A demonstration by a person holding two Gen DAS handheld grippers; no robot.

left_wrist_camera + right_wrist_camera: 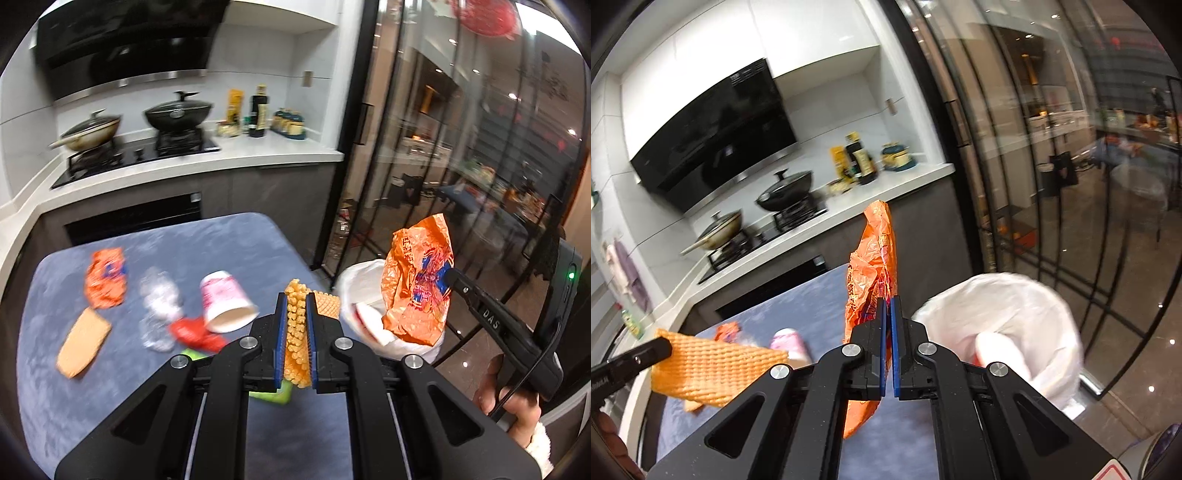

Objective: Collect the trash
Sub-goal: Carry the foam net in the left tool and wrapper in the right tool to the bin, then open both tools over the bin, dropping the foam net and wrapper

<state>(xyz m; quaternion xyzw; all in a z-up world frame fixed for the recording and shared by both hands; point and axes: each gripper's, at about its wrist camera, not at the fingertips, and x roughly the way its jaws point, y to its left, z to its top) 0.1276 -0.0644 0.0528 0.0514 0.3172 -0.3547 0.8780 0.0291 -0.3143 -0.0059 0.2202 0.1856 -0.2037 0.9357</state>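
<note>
My left gripper is shut on an orange waffle-textured sponge cloth, held above the blue table; the cloth also shows in the right wrist view. My right gripper is shut on a crumpled orange snack bag, held over the white-lined trash bin. In the left wrist view the bag hangs at the bin's rim. On the table lie another orange wrapper, a tan flat piece, clear crumpled plastic, a pink-and-white cup on its side, a red wrapper and a green item.
The blue table stands before a kitchen counter with a stove and two pans. Bottles stand at the counter's right. Glass sliding doors run along the right. The bin holds a white-and-red item.
</note>
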